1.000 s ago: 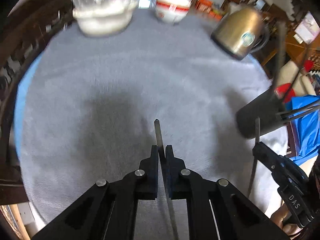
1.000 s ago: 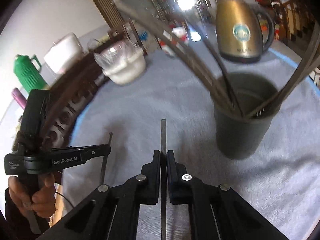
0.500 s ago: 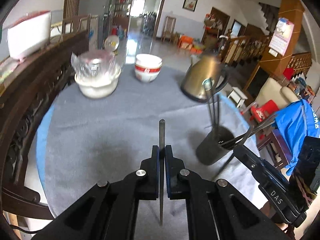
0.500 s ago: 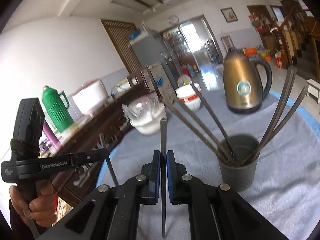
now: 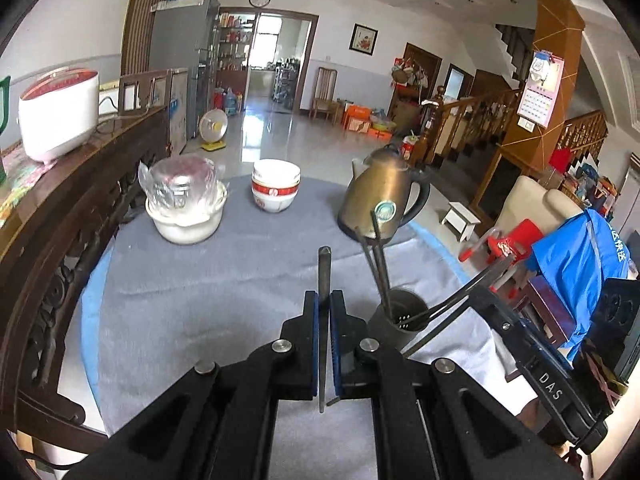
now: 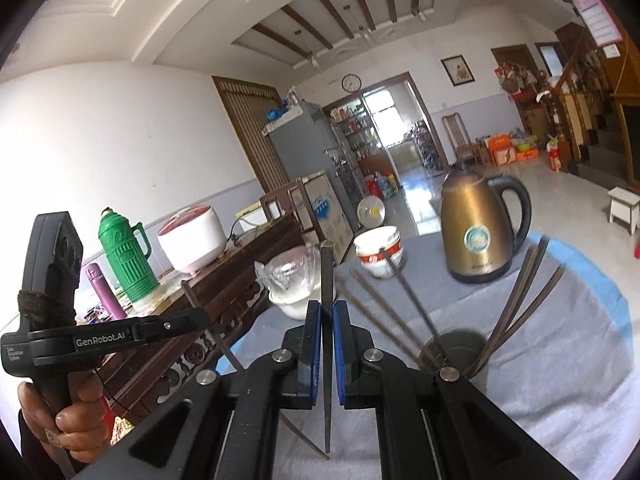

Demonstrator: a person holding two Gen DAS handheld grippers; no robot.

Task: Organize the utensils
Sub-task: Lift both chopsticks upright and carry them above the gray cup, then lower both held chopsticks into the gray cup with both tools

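Left gripper (image 5: 325, 316) clamped on one chopstick (image 5: 323, 280), long axis pointing toward 12 o'clock along the fingers. Holder (image 5: 398, 314) on the grey cloth (image 5: 180, 292) at about 2 o'clock from that tip, near. Right gripper (image 6: 327, 320) likewise shut tight on a second chopstick (image 6: 327, 276); holder (image 6: 454, 346) at 3 o'clock, just beside, probably the nearer hand.

My left wrist camera looks forward and slightly down across the table (image 5: 200, 296). My right wrist camera tilts higher, toward the ceiling. Both share the kettle (image 5: 380, 200) (image 6: 476, 232) and holder (image 5: 398, 314) (image 6: 456, 346) right of centre.
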